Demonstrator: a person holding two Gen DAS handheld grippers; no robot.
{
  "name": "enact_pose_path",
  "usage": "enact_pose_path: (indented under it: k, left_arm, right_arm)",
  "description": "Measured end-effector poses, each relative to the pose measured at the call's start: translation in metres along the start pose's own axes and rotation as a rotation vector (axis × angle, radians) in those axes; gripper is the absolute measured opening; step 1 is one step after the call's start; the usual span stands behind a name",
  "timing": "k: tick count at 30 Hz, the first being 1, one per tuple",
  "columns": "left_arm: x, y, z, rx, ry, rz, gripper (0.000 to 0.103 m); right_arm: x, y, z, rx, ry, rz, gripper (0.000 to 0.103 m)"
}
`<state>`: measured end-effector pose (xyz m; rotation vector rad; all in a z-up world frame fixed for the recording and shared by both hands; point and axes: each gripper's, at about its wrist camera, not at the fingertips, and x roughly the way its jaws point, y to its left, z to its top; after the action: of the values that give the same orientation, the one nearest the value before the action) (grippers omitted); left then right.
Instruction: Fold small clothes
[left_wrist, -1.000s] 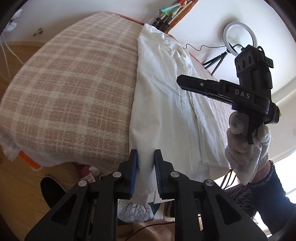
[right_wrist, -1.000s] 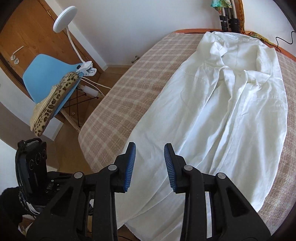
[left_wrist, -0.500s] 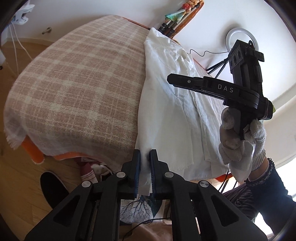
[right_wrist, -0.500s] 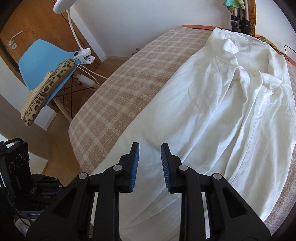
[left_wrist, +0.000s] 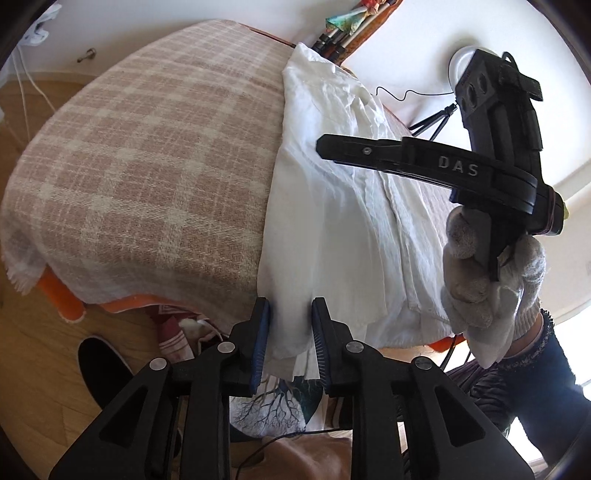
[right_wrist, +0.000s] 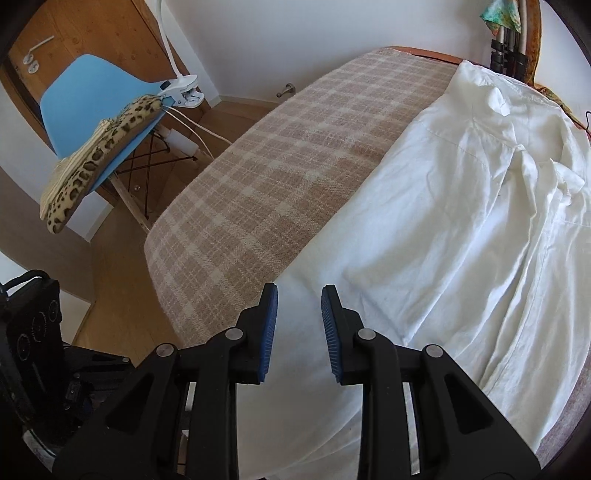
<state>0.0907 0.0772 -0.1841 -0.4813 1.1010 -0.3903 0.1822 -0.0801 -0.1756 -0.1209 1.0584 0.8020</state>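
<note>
Half a second ago the left gripper pinched the white shirt's hem at the plaid bedspread's near edge; now its jaws stand spread, like the right gripper's, so no fold seems begun.

Left gripper at lower centre of its view, jaws parted, right gripper at lower centre, jaws parted, gloved right hand gripping its handle at right.
</note>
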Motion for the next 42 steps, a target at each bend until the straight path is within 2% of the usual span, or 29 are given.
enact_pose_path:
  k: [2, 4, 9, 11, 16, 20, 23, 27, 33, 34, 35, 36, 39, 42]
  left_arm:
    - [-0.001, 0.003, -0.002, -0.015, 0.007, -0.023, 0.019]
    - [-0.002, 0.006, -0.002, -0.022, 0.010, -0.029, 0.015]
    - [-0.004, 0.009, -0.002, -0.038, 0.015, -0.051, 0.013]
    - [-0.005, 0.008, -0.002, -0.039, 0.013, -0.050, 0.013]
    - [-0.005, 0.005, -0.002, -0.038, 0.008, -0.047, 0.013]
    - [-0.003, 0.011, -0.003, -0.093, 0.031, -0.063, 0.016]
    - [0.000, 0.011, -0.004, -0.084, 0.045, -0.066, 0.016]
    - [0.000, 0.001, -0.005, -0.042, 0.051, -0.073, 0.016]
    - [0.005, -0.002, -0.003, -0.028, 0.064, -0.077, 0.010]
    - [0.005, -0.001, -0.003, -0.031, 0.066, -0.083, 0.010]
    - [0.004, -0.002, -0.003, -0.032, 0.065, -0.089, 0.008]
    - [0.003, -0.003, -0.003, -0.029, 0.063, -0.094, 0.008]
    - [-0.005, -0.001, -0.005, -0.064, 0.055, -0.155, 0.007]
    - [-0.008, 0.000, -0.005, -0.080, 0.051, -0.166, 0.006]
  right_arm:
    - [-0.036, -0.015, -0.014, 0.046, -0.054, -0.011, 0.042]
    - [-0.071, -0.038, -0.035, 0.119, -0.098, -0.017, 0.048]
    - [-0.127, -0.093, -0.105, 0.283, -0.113, -0.074, 0.049]
    - [-0.135, -0.111, -0.132, 0.351, -0.091, -0.050, 0.049]
    - [-0.127, -0.128, -0.172, 0.433, -0.027, 0.036, 0.049]
    - [-0.111, -0.132, -0.189, 0.474, 0.022, 0.121, 0.049]
    - [-0.112, -0.135, -0.192, 0.489, 0.021, 0.152, 0.050]
    - [-0.103, -0.136, -0.194, 0.534, 0.052, 0.239, 0.051]
    - [-0.075, -0.136, -0.195, 0.579, 0.082, 0.273, 0.051]
    - [-0.072, -0.137, -0.195, 0.588, 0.079, 0.294, 0.044]
    - [-0.070, -0.135, -0.194, 0.590, 0.085, 0.320, 0.022]
    - [-0.071, -0.133, -0.193, 0.584, 0.083, 0.329, 0.012]
    - [-0.089, -0.125, -0.191, 0.559, 0.022, 0.365, 0.010]
    - [-0.094, -0.125, -0.190, 0.554, 0.006, 0.374, 0.009]
